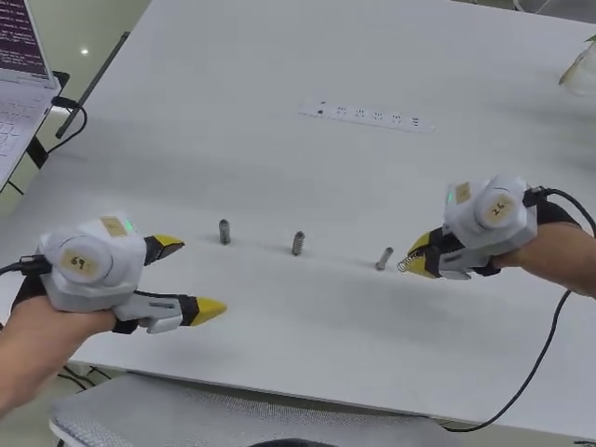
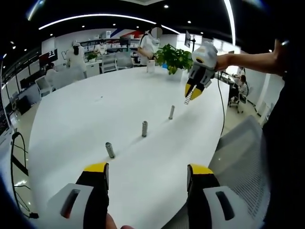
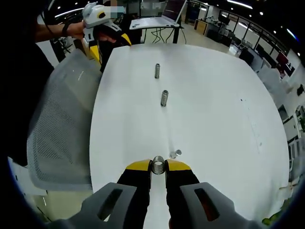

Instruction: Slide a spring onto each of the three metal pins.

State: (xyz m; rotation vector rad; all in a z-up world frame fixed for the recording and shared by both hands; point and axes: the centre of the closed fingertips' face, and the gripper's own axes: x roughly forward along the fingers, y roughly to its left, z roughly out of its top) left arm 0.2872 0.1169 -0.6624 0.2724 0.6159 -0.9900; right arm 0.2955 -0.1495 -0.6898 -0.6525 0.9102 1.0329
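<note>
Three short metal pins stand in a row on the white table (image 1: pixel 279 149). The left pin (image 1: pixel 224 231) and the middle pin (image 1: pixel 298 243) each wear a coiled spring. The right pin (image 1: pixel 384 259) is bare and leans a little. My right gripper (image 1: pixel 416 259) is shut on a spring (image 3: pixel 158 165), whose free end hangs just right of the bare pin (image 3: pixel 175 153). My left gripper (image 1: pixel 192 277) is open and holds nothing, hovering near the table's front edge, left of the row (image 2: pixel 143 129).
A white power strip (image 1: pixel 368 115) lies further back on the table. A laptop (image 1: pixel 19 65) and a black cable sit at the far left. A mesh chair back (image 1: pixel 186 414) is below the front edge. A glass vase (image 1: pixel 579 70) stands at the far right.
</note>
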